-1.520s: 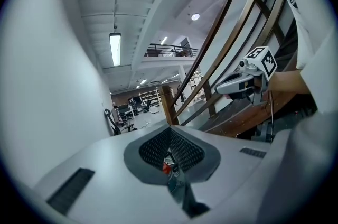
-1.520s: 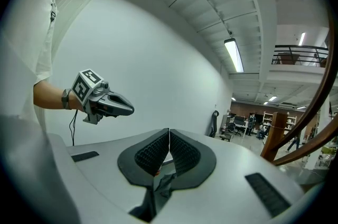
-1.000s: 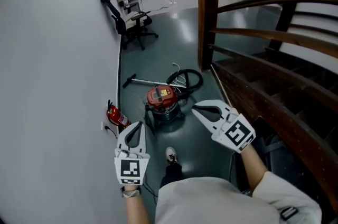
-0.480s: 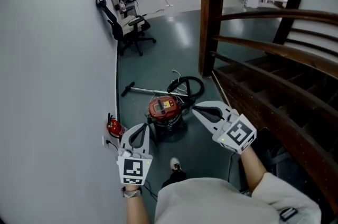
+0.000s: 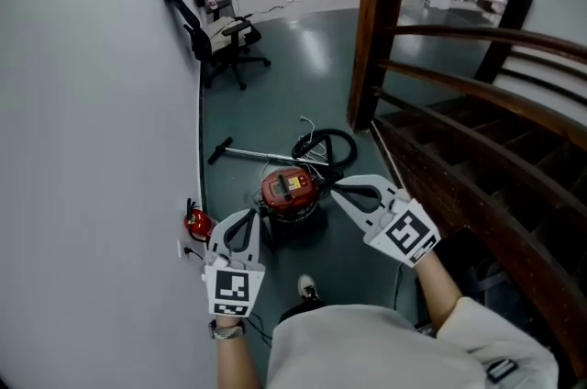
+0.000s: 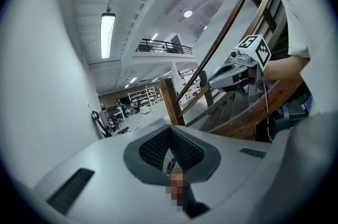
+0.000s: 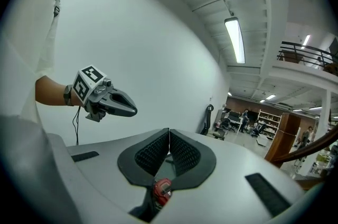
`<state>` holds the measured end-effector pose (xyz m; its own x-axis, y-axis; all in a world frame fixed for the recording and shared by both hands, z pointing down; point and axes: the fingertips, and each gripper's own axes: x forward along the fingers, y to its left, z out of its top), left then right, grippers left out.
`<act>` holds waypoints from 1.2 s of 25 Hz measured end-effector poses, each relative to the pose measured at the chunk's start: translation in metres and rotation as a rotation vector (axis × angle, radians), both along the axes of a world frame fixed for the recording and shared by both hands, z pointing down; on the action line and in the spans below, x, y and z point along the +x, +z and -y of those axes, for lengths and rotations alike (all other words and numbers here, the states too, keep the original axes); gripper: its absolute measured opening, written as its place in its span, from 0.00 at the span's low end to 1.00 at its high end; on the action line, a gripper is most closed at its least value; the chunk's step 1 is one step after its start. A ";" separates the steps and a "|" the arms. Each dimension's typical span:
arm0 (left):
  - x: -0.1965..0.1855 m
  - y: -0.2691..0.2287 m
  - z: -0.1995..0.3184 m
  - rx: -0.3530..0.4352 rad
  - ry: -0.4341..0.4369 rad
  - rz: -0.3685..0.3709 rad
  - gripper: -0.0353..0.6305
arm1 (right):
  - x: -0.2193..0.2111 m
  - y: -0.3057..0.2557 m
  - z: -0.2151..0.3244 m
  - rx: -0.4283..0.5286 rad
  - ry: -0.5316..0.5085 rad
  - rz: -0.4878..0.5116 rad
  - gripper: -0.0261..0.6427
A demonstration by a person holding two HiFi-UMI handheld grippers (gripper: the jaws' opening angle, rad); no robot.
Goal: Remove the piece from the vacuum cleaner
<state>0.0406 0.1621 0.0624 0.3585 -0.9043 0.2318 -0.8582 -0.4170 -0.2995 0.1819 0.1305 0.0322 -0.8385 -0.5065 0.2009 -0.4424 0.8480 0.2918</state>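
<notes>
Two tongs, both closed and empty: left gripper (image 5: 246,215) and right gripper (image 5: 336,188), jaws together in each gripper view, nothing between the pads. Each carries a cube with black-and-white square markers and no lettering. One vacuum (image 5: 290,192), a red canister with a dark base, stands on the dark green floor (image 5: 303,75) ahead of and below the tips. In the head view it sits between the two grippers, touched by neither. In the right gripper view it shows low down through the gap behind the jaws. A pale label on its lid is too small to read. One black hose (image 5: 323,147) is coiled behind it. One metal wand (image 5: 252,154) lies toward the wall (image 5: 92,103). Further off are one small red item (image 5: 195,222) at the wall's foot, a wooden post (image 5: 376,38) with rails at right, and one office chair (image 5: 229,43).
</notes>
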 end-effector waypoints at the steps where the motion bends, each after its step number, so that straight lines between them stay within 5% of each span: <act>1: -0.005 0.002 0.005 -0.005 0.001 0.001 0.05 | -0.004 0.003 0.005 -0.005 0.005 -0.007 0.08; 14: -0.058 0.046 0.072 -0.089 0.010 0.031 0.05 | -0.044 0.042 0.080 0.009 0.090 -0.134 0.08; 30: -0.120 0.133 0.124 -0.259 -0.109 0.011 0.05 | -0.097 0.123 0.144 -0.156 0.023 -0.163 0.09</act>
<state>-0.0798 0.0384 0.1949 0.2585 -0.8478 0.4631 -0.8996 -0.3859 -0.2044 0.0851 -0.0139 0.1552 -0.7770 -0.4775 0.4101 -0.4198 0.8786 0.2276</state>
